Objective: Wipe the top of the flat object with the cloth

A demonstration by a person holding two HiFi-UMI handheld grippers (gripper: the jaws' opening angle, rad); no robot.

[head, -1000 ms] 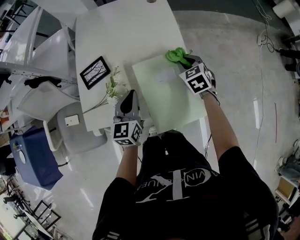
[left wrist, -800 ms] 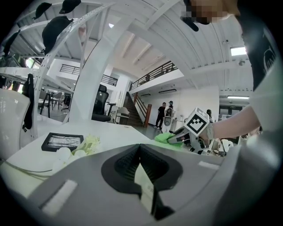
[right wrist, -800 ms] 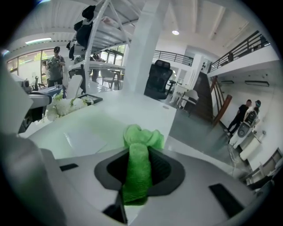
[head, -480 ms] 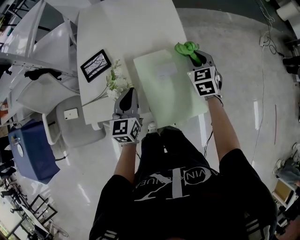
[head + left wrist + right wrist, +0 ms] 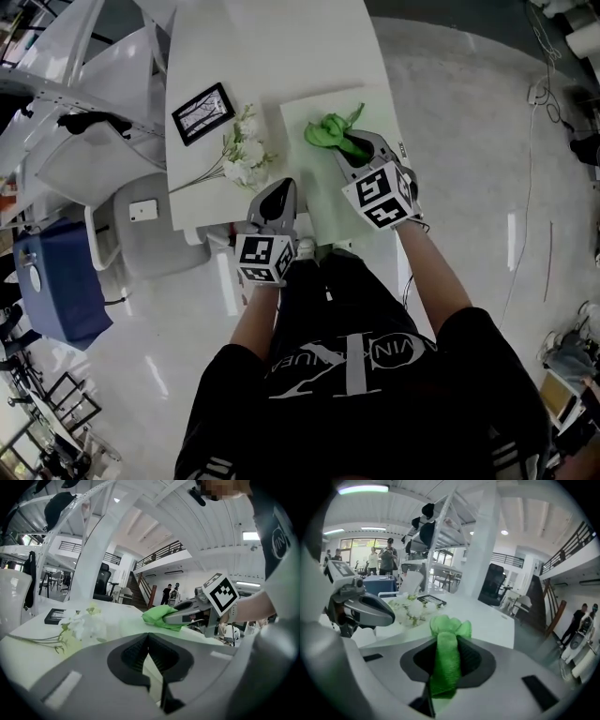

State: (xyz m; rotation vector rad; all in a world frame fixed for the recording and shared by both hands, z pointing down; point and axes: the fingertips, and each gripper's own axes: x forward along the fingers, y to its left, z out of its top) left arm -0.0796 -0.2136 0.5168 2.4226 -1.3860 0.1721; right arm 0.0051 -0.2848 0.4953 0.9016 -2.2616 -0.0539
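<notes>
The right gripper (image 5: 447, 643) is clenched on the green cloth (image 5: 446, 663). A strip of the fabric runs down between its jaws and a bunched knot of it puffs out past the tips. In the head view that bunch rests on the flat object (image 5: 323, 186), a pale green board on the white table (image 5: 272, 47), toward the board's far half and near its middle.

The left gripper (image 5: 149, 644) has its jaws drawn together with nothing between them. It sits low at the near edge of the table, at the board's left border. Whether it touches the board cannot be told.

The right gripper's marker cube (image 5: 379, 195) is tilted, and the person's right hand grips just behind it, the forearm stretched forward from the body over the board's near right corner. The left forearm reaches forward too, its marker cube (image 5: 262, 260) just in front of the table's edge. The two grippers point away from the person and lean slightly toward each other.

Just left of the board lies a spray of white flowers (image 5: 246, 150), stems trailing left. A small dark picture frame (image 5: 202, 112) lies flat beyond it.

On the floor to the left, a white chair (image 5: 94, 159) stands against the table. A blue bin (image 5: 52, 281) sits nearer the person; its inside is not visible.
</notes>
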